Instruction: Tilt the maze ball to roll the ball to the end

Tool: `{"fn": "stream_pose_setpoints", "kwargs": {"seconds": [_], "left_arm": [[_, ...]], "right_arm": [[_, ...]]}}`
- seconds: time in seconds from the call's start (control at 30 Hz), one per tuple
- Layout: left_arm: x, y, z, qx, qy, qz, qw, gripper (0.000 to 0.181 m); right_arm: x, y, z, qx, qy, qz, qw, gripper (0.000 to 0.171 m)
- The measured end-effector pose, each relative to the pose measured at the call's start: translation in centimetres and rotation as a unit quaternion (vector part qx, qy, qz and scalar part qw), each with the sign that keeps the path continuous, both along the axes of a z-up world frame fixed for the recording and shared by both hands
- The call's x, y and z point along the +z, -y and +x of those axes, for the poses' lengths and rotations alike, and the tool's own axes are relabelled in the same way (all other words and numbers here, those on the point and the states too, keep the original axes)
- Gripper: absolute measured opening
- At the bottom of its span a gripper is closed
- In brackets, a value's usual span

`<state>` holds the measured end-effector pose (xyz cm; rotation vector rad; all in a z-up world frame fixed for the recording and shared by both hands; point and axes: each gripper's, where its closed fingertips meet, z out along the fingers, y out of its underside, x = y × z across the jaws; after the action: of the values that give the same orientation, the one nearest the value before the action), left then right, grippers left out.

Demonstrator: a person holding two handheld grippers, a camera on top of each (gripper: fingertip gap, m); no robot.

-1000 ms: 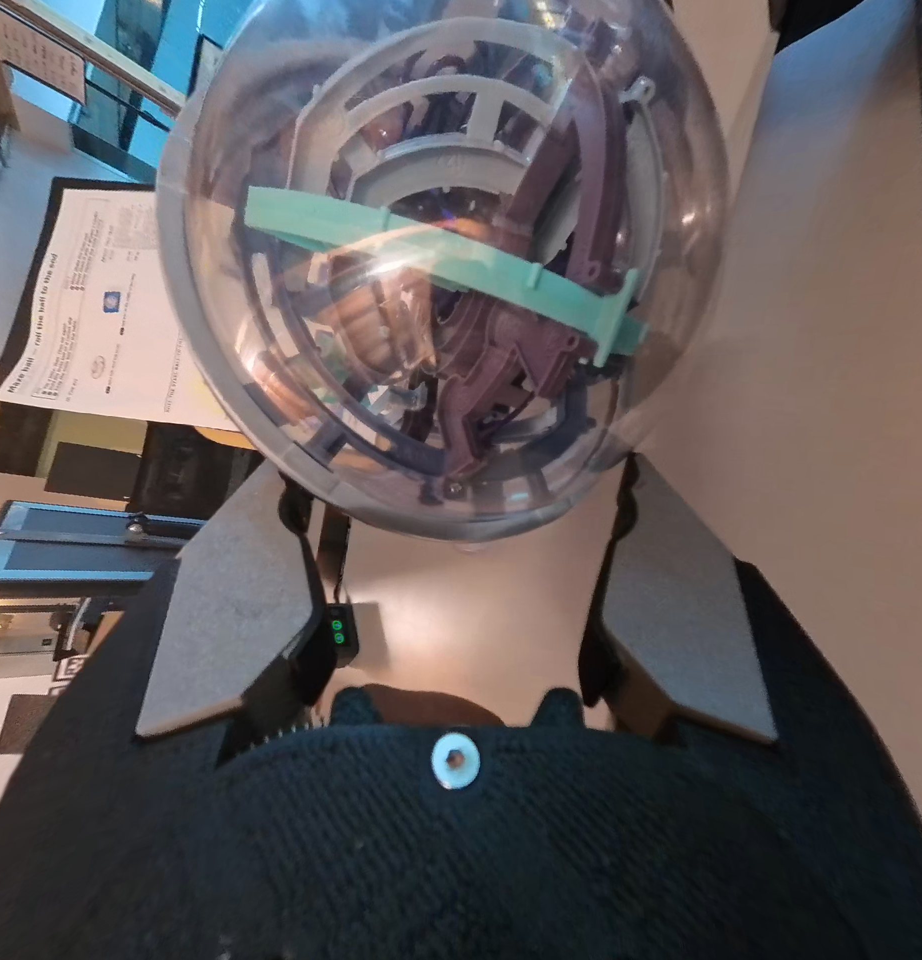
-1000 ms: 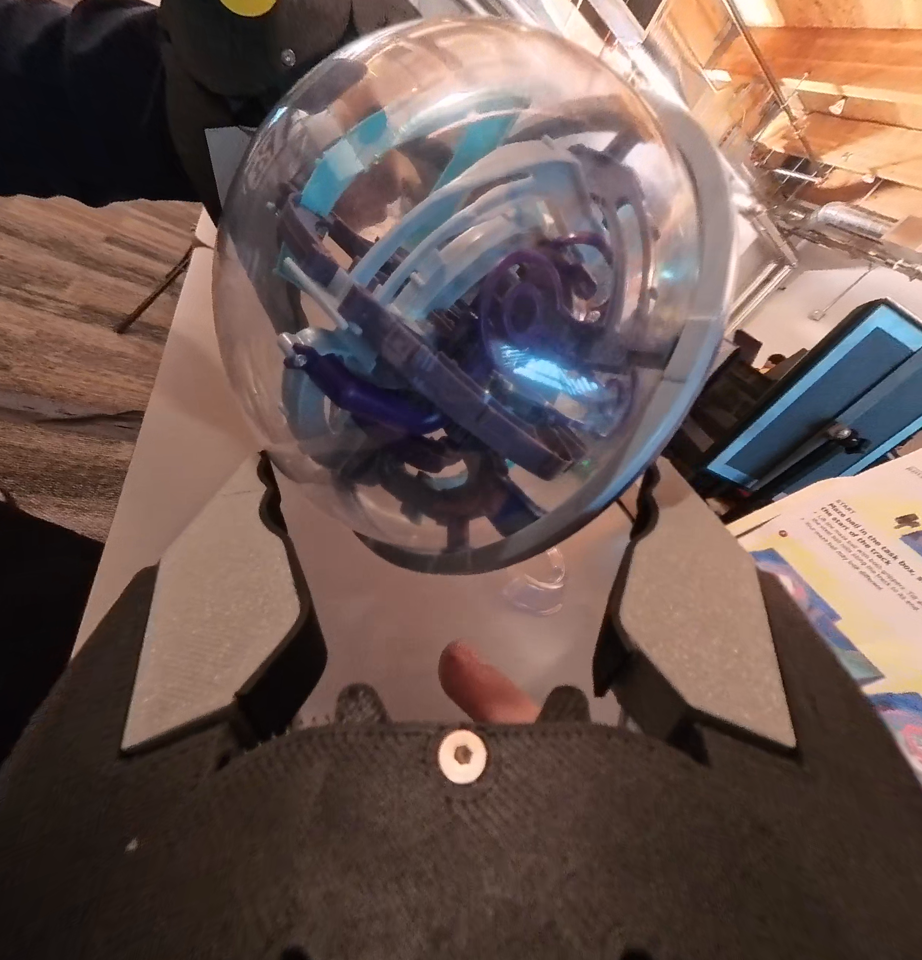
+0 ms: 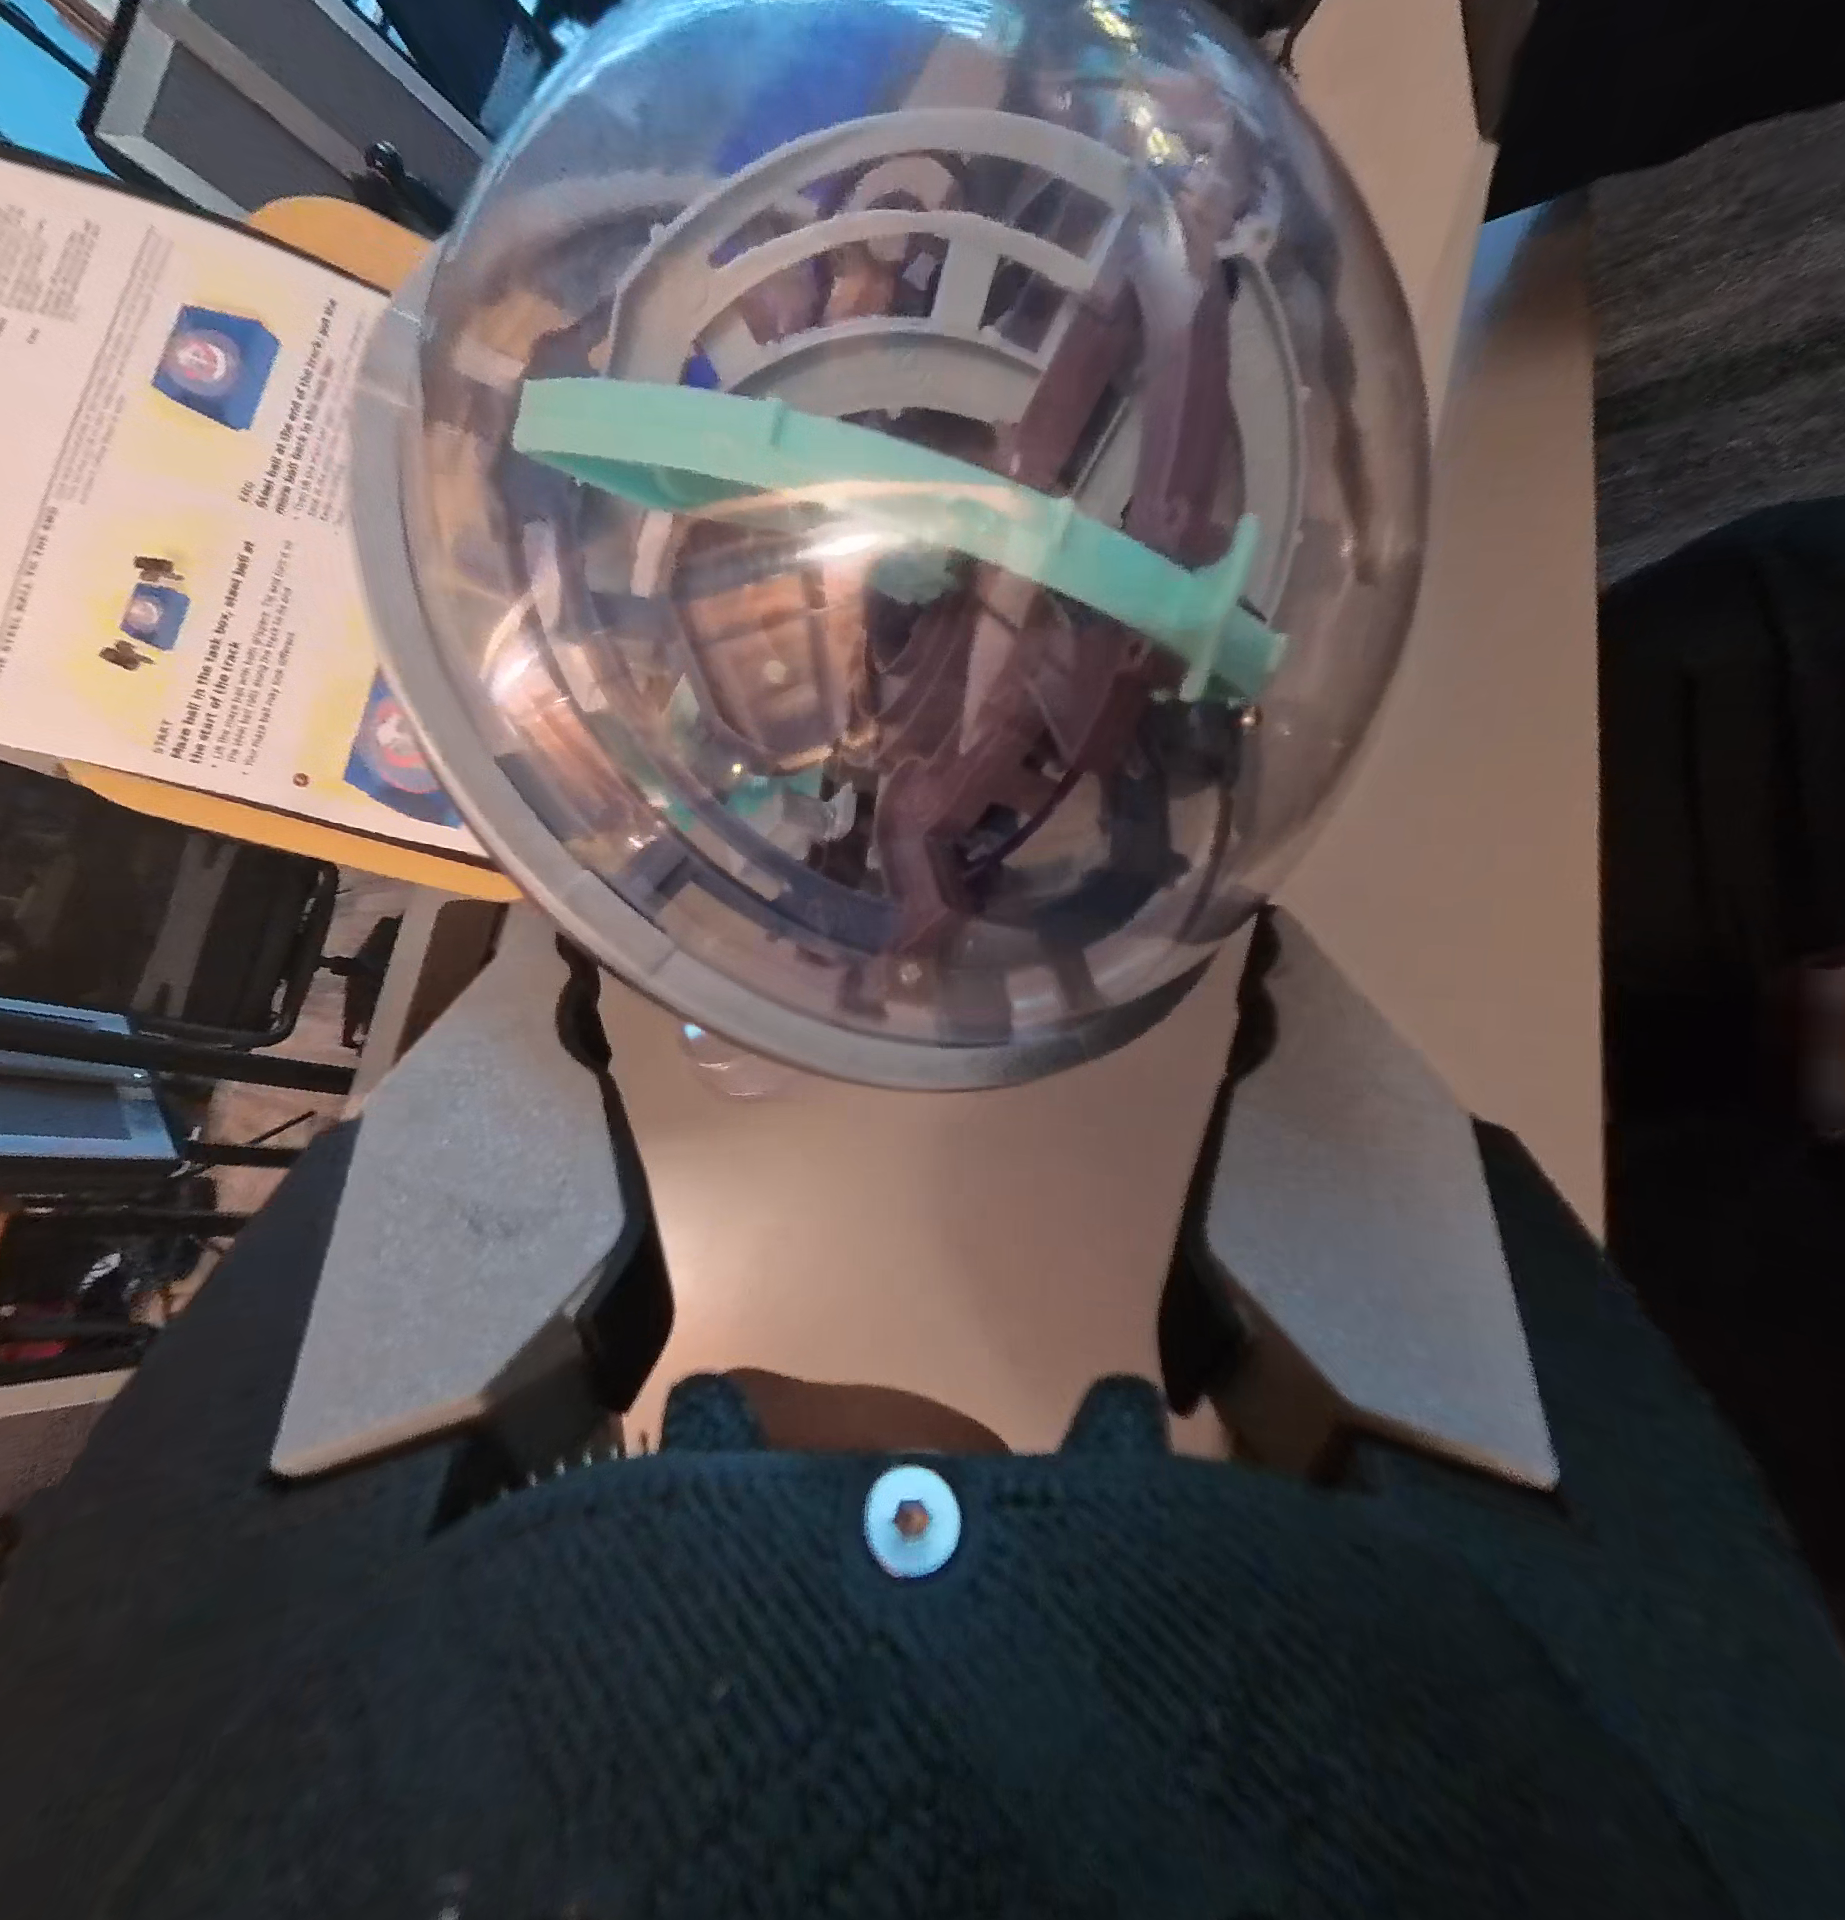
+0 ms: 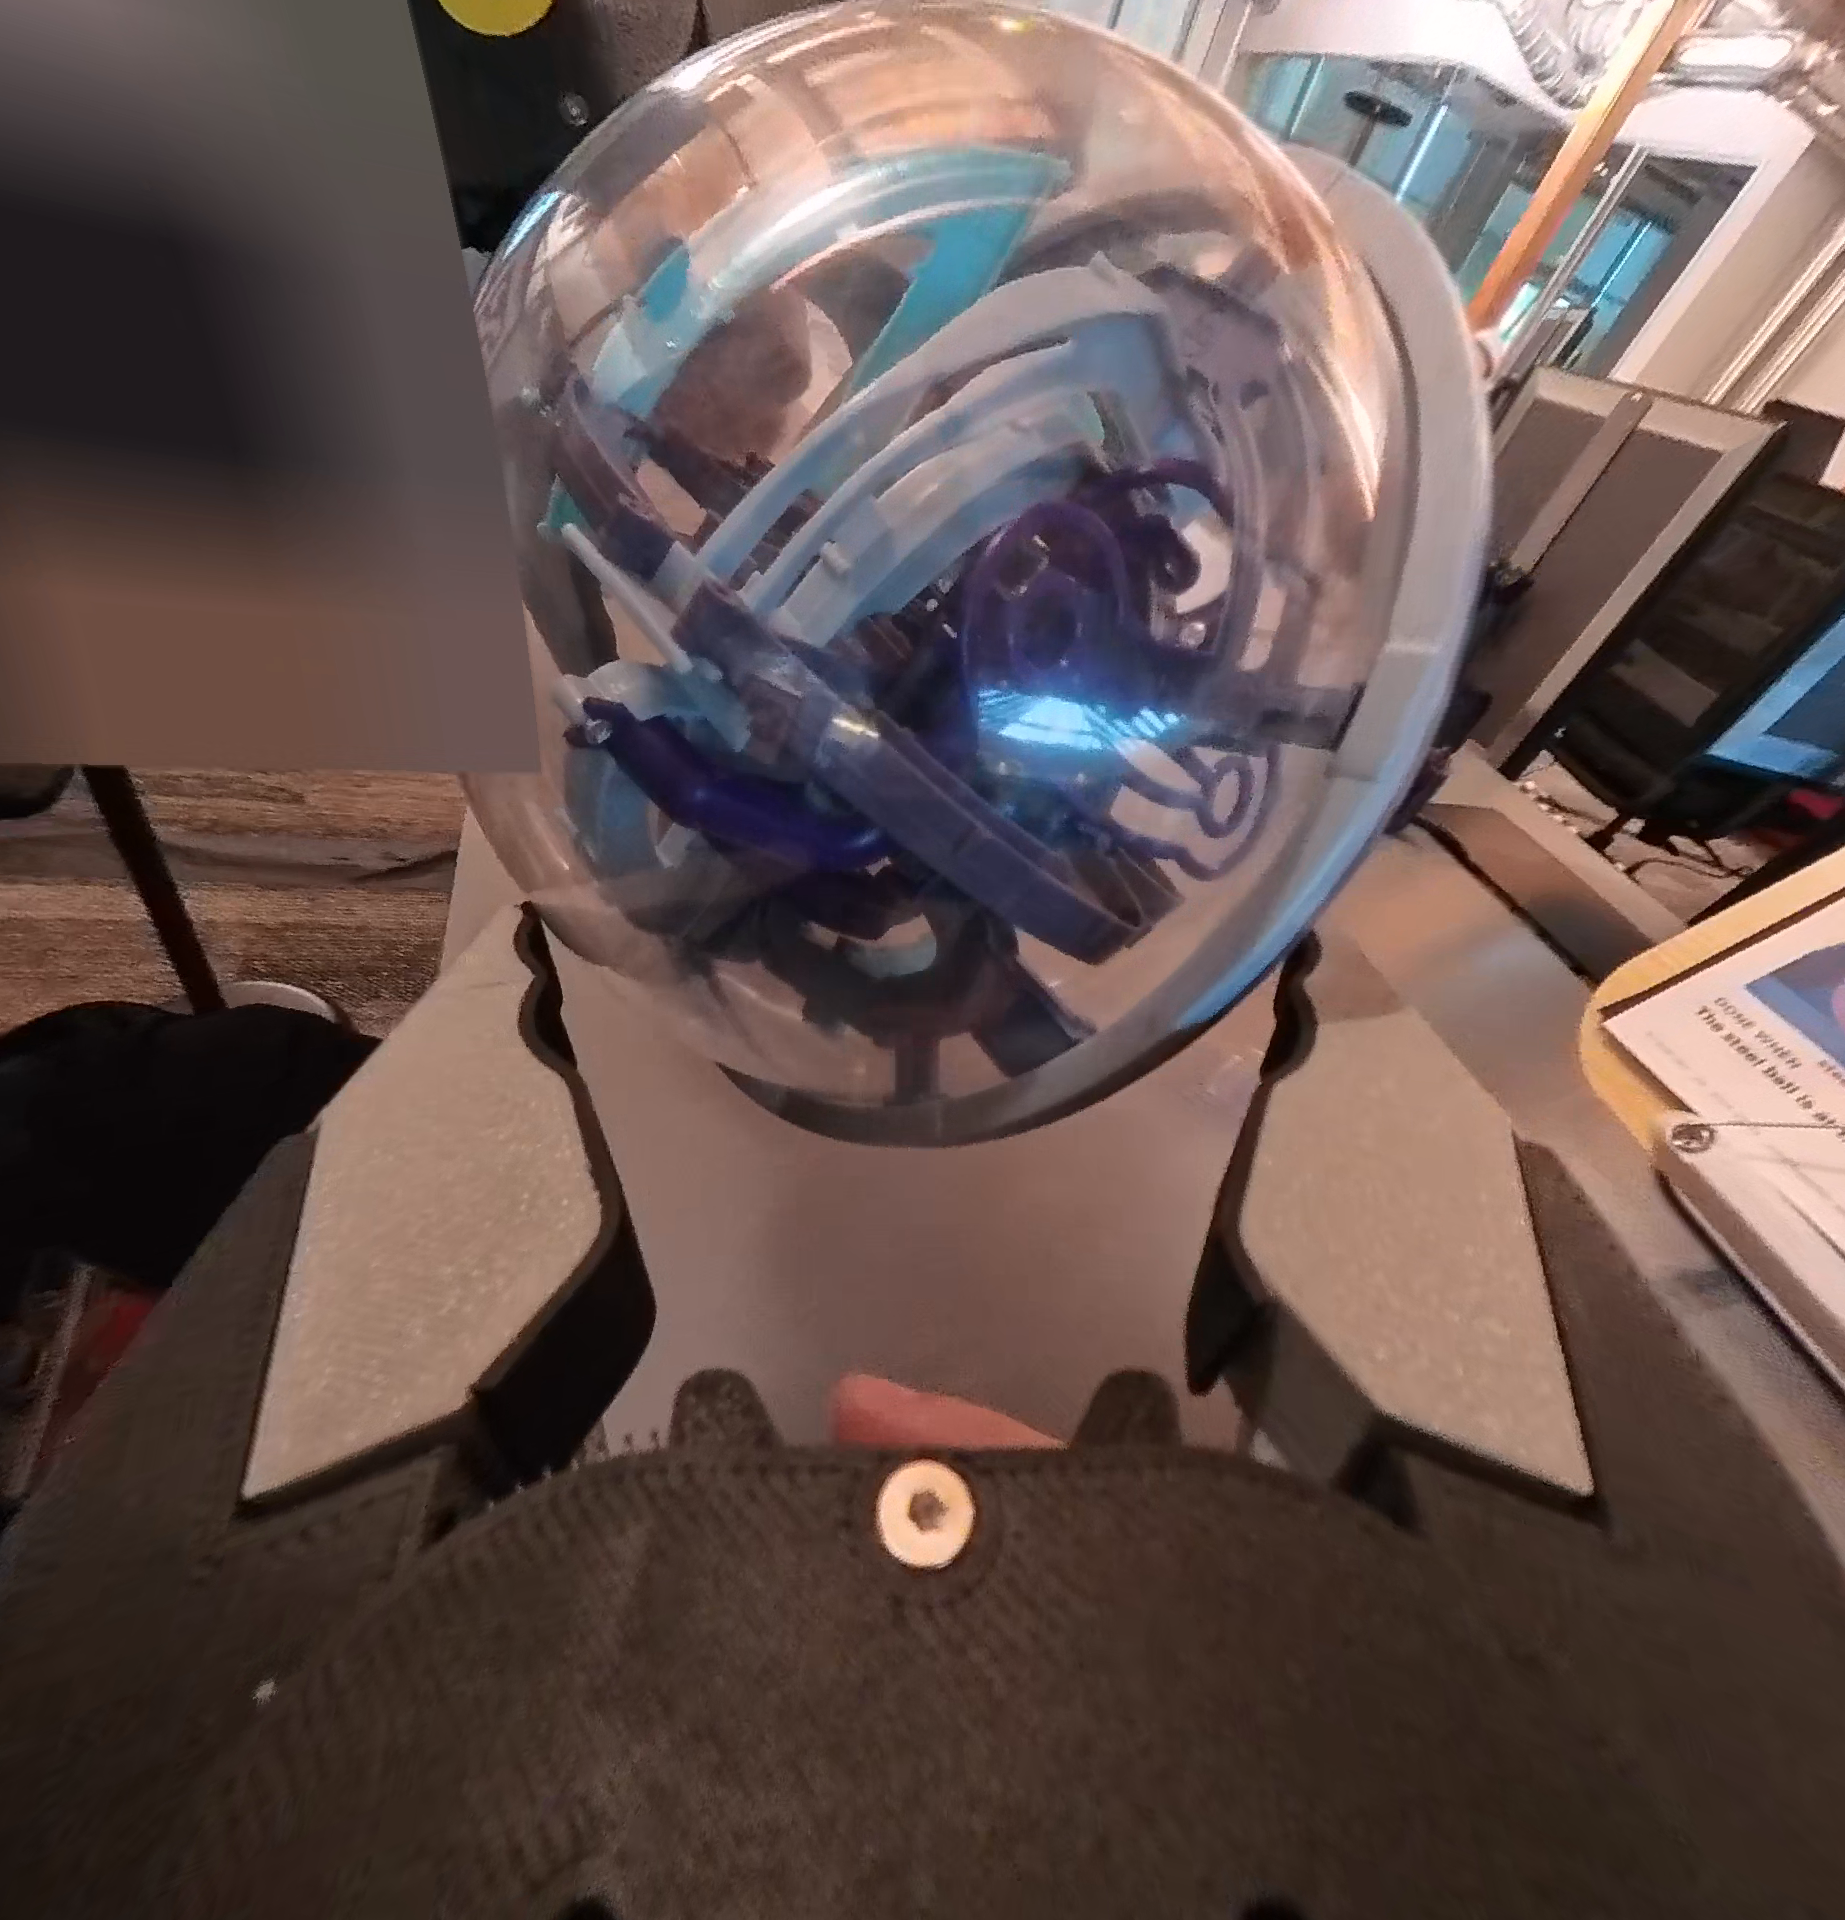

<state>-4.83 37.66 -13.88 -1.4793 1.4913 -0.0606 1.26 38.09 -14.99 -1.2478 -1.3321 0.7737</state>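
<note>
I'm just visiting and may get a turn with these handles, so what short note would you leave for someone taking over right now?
Left gripper: jaws spread around the lower part of the maze ball, gripping it.
Right gripper: the same from the other side.
The ball is held up over the pale table, tilted, with the instruction sheet alongside.
Done: ball lifted and in both grips.
Left: I cannot make out the small steel ball inside, so find it first, then go on tilting gently until it reaches the track's end.

An office-like lab: blue partitions (image 4: 1822,717), exposed ceiling ducts (image 4: 1583,62), an instruction sheet (image 3: 159,499) on the table (image 3: 1500,727).
</note>
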Motion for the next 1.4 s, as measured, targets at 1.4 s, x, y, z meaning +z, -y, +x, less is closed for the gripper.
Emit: {"fn": "stream_pose_setpoints", "kwargs": {"seconds": [1.4], "left_arm": [[10.9,-1.1,3.3,-0.004,0.068,0.306,0.95,0.126]], "right_arm": [[12.5,0.3,2.6,-0.051,0.014,0.285,0.957,0.14]]}}
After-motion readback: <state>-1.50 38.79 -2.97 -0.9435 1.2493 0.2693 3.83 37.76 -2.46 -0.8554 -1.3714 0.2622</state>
